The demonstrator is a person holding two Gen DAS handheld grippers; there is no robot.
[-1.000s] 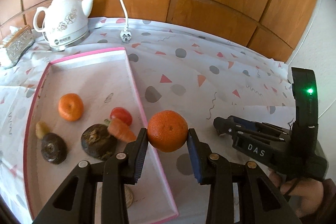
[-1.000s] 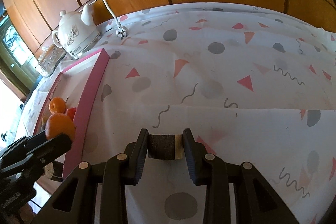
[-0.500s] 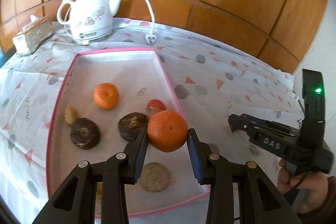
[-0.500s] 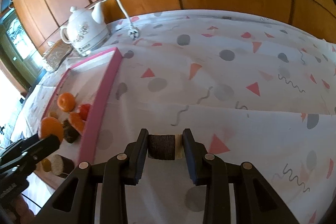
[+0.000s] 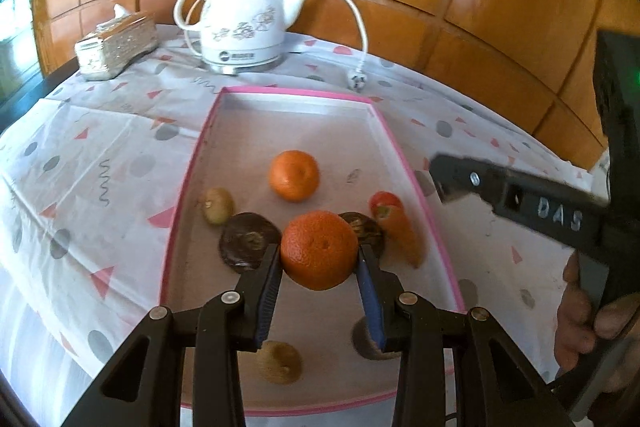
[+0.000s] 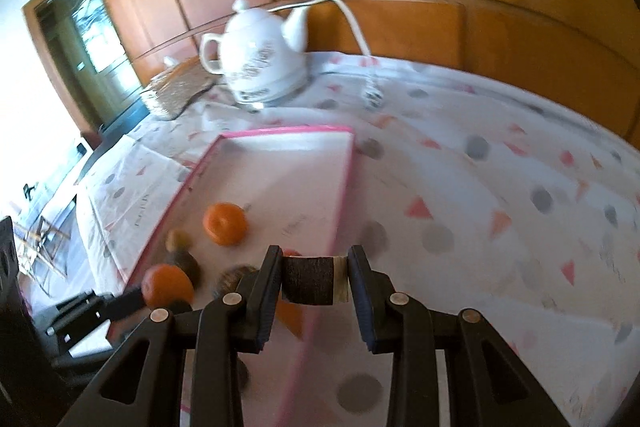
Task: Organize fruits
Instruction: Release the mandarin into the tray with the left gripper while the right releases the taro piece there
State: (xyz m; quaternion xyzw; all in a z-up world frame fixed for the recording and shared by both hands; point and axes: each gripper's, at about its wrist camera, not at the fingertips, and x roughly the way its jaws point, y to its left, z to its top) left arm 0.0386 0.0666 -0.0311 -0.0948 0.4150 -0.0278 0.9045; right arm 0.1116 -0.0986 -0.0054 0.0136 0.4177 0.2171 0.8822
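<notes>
Left wrist view: right claw (image 5: 444,183), mid-right, reads "DAS" (kettle (image 5: 240,23) logo unreadable). Left claw (image 5: 319,259) grips the orange (image 5: 319,250) over the pink tray (image 5: 296,91), centre frame. Right wrist view, blurred: right claw clamps a dark cylinder (image 6: 312,281), centre, identity unclear.

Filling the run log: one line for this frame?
left gripper: shut on orange, over pink tray | right gripper: shut on dark cylindrical piece, at tray edge
</notes>
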